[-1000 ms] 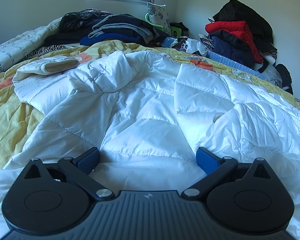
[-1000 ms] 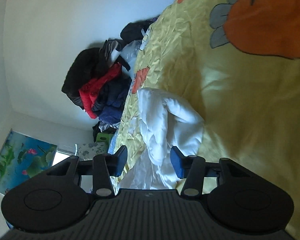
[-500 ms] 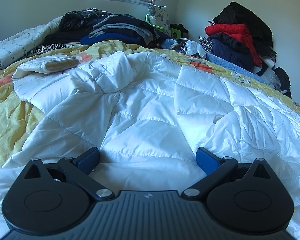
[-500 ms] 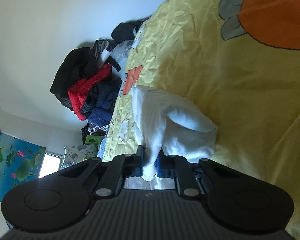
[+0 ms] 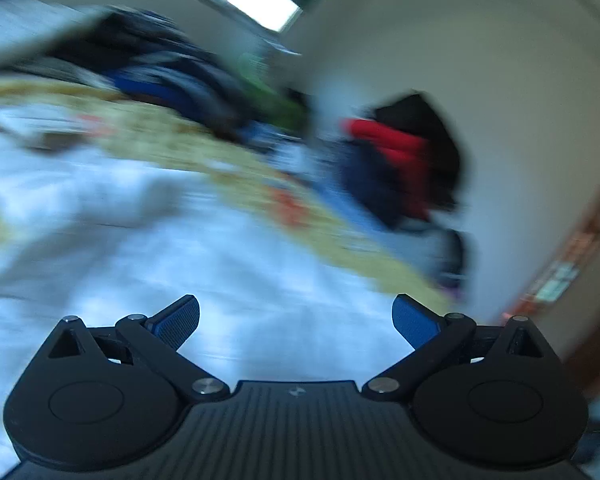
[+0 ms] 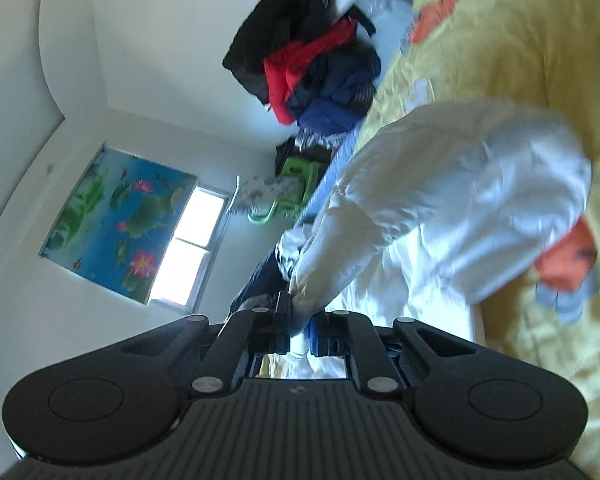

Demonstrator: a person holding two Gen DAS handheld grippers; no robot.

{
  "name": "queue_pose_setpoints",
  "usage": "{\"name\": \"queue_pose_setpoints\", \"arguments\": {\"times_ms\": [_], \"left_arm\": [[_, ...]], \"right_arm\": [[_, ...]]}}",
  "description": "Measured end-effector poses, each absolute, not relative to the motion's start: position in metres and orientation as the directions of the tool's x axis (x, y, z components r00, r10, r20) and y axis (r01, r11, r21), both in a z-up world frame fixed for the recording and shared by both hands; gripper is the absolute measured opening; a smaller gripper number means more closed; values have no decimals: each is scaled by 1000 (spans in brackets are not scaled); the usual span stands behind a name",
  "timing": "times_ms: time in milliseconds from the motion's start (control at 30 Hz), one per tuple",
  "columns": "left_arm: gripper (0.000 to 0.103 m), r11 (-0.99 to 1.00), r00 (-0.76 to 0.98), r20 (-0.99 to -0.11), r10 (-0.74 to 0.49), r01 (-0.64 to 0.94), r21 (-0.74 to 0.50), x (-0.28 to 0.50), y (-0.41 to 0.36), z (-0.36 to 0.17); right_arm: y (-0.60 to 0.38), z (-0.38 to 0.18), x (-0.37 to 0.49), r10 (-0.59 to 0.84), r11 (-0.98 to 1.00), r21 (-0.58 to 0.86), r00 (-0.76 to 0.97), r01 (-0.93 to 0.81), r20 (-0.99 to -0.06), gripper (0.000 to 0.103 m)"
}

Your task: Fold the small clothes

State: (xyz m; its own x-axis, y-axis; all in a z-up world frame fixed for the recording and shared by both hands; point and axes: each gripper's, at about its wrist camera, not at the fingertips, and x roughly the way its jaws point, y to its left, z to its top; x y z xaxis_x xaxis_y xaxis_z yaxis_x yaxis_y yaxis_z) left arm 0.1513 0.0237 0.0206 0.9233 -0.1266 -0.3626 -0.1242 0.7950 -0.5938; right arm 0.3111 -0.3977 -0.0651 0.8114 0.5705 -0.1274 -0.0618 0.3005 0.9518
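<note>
A white quilted puffer jacket (image 5: 188,264) lies spread on the yellow bedspread (image 5: 236,168); the left wrist view is motion-blurred. My left gripper (image 5: 296,320) is open and empty, low over the jacket body. My right gripper (image 6: 300,330) is shut on the jacket's sleeve (image 6: 440,200) and holds it lifted off the bedspread (image 6: 520,52), the sleeve arching up and over toward the jacket body.
A heap of red, black and navy clothes (image 6: 312,60) stands against the wall beyond the bed and shows in the left wrist view (image 5: 404,160). More dark folded clothes (image 5: 160,68) lie at the bed's far side under the window (image 6: 192,248). A green stool (image 6: 288,188) stands nearby.
My right gripper closed on the sleeve end and has lifted and swung it over the bed. My left gripper, still open, has swung fast to the right, which blurs its view.
</note>
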Motion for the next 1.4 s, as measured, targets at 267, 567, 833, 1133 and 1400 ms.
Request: {"name": "queue_pose_setpoints", "arguments": {"times_ms": [267,567,833,1133,1400], "left_arm": [[103,539,629,-360,-689,112,-835,275,-77,9],[102,568,553,-490,-673,-37,-822,347,-125,-32],[34,644,496,-581,-646,-55,-763,357,-133,-40],[11,756,538,-634,-555,7,-655,359,-143,-27],[11,800,593,-615,-519,84,-594,357,-127,4]], "right_arm": [[-404,-90,299,601,130,989,799,-70,-23,14],[-404,-119,295,638,11,996,767,-90,63,14],[-402,-140,296,645,-17,994,758,-105,91,14],[-409,-129,285,620,72,991,783,-116,47,58],[-364,-86,268,534,625,767,794,-141,-290,65]]}}
